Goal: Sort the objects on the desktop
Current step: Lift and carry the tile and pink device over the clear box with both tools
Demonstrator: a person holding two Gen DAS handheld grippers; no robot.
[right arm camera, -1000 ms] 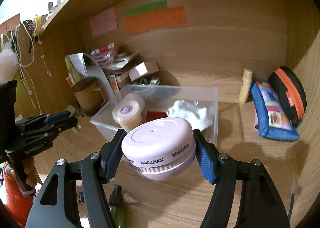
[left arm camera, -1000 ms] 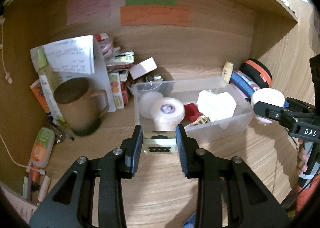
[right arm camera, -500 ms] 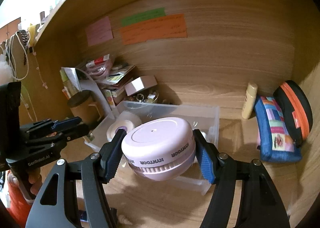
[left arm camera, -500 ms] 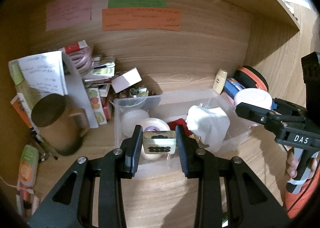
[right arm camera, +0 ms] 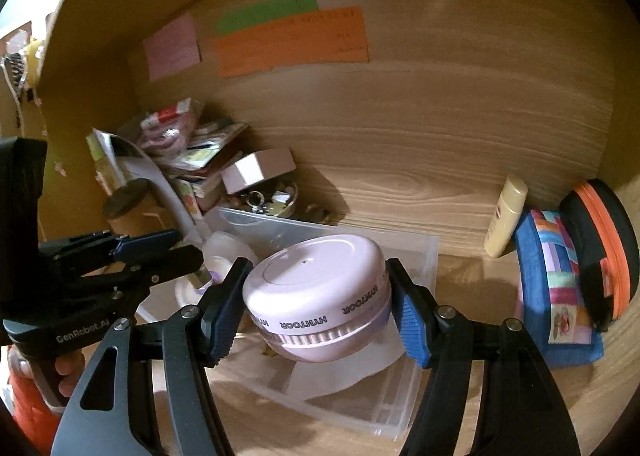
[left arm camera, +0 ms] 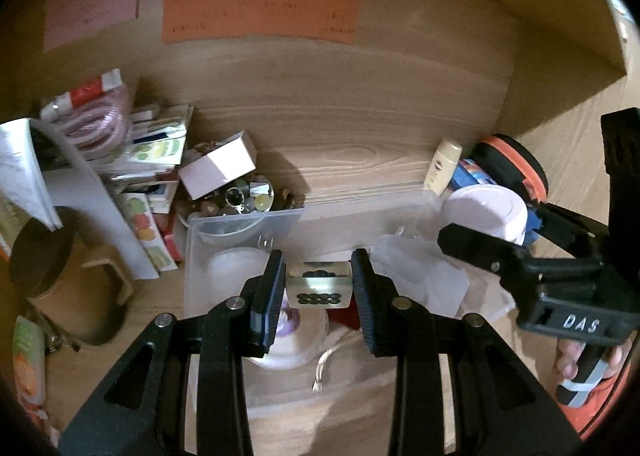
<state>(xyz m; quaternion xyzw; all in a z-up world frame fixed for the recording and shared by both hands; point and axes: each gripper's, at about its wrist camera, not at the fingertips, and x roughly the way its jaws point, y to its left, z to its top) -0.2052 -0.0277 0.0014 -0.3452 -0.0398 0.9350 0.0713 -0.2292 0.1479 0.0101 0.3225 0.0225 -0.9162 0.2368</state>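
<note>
Two claws loaded: left claw (left arm camera: 319, 288) one mahjong tile (left arm camera: 319, 289); right claw (right arm camera: 316, 310) one round device (right arm camera: 318, 296).

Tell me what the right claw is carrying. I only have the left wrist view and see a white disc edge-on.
Observer: A round pale-pink gadget, clamped in the right claw.
Operator: Any marking?
Observer: "HYNTOOR" printed round its side, upside down, above a ribbed ring.
Operator: What's right of the tube at the back?
Observer: A blue patchwork pouch leaning on a black case with an orange zip.
</note>
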